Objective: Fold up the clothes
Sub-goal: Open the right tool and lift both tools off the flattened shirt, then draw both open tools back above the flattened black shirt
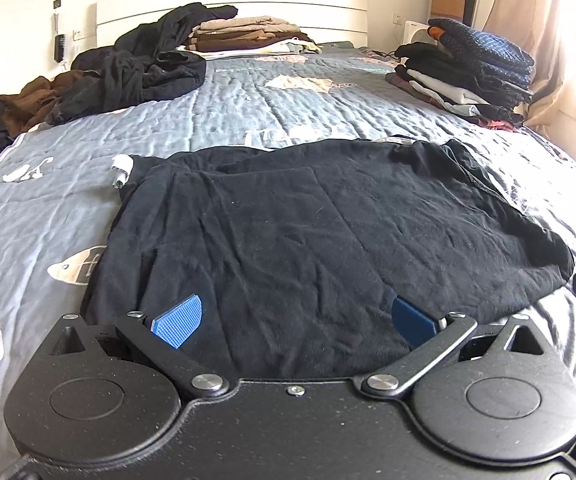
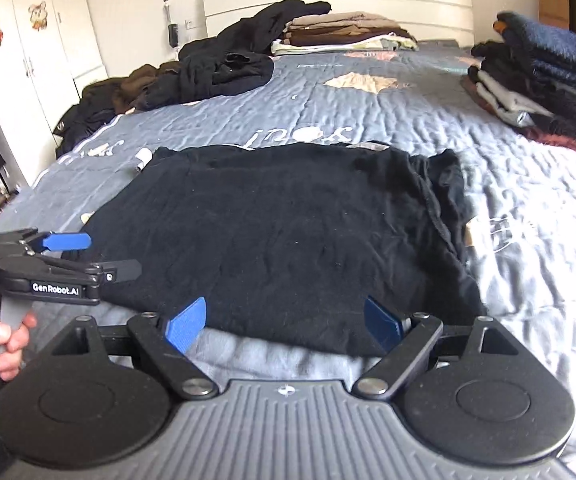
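A black garment [image 1: 308,232] lies spread flat on the grey-blue quilt [image 1: 224,116], partly folded, with a bunched sleeve at its far right corner [image 2: 440,172]. My left gripper [image 1: 296,320] hovers over the garment's near edge, jaws wide apart, nothing between the blue pads [image 1: 180,320]. My right gripper [image 2: 284,322] stands open above the near hem of the black garment [image 2: 280,232], its blue pads [image 2: 188,322] empty. In the right wrist view the left gripper [image 2: 84,256] shows at the left side, held by a hand [image 2: 4,340].
A loose heap of dark and brown clothes [image 1: 128,72] lies at the far left. A folded pile [image 1: 248,36] sits by the headboard, and another folded stack [image 1: 472,68] is at the far right. A small white roll [image 1: 122,168] lies by the garment. Wardrobe doors [image 2: 28,52] stand left.
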Motion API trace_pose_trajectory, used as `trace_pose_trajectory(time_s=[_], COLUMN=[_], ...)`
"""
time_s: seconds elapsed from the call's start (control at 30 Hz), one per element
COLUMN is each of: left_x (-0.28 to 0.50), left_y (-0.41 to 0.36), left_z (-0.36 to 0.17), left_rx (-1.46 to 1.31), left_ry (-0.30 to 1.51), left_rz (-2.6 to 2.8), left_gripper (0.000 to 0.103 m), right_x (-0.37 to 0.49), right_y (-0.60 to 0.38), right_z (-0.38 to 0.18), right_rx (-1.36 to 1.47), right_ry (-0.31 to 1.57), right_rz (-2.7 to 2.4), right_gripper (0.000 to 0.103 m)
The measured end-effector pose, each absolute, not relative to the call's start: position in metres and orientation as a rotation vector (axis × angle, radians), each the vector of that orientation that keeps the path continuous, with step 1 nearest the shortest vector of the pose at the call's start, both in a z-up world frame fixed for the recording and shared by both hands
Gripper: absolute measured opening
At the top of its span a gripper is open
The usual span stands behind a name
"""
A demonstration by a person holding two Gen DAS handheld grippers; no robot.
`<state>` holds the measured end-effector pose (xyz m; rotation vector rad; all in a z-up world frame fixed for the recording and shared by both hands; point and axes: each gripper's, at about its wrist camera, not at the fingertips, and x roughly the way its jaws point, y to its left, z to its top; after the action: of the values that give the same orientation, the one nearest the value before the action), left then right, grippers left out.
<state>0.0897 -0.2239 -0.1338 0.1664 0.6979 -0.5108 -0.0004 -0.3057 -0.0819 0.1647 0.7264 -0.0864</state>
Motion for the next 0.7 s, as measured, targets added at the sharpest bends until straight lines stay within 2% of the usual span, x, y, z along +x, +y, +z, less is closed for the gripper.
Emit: trace_pose_trajectory(time_s=[0.7], left_x=[0.042], left_y=[-0.187], left_z=[-0.144], left_rx=[0.147], left_ry=[0.729], left_rz=[-0.466], left_gripper=[0.103], right_x=[-0.015], right_y=[-0.28], right_z=[-0.076], right_rx=[0.152], right_ry=[0.753], right_rz=[-0.038], right_gripper=[0.086])
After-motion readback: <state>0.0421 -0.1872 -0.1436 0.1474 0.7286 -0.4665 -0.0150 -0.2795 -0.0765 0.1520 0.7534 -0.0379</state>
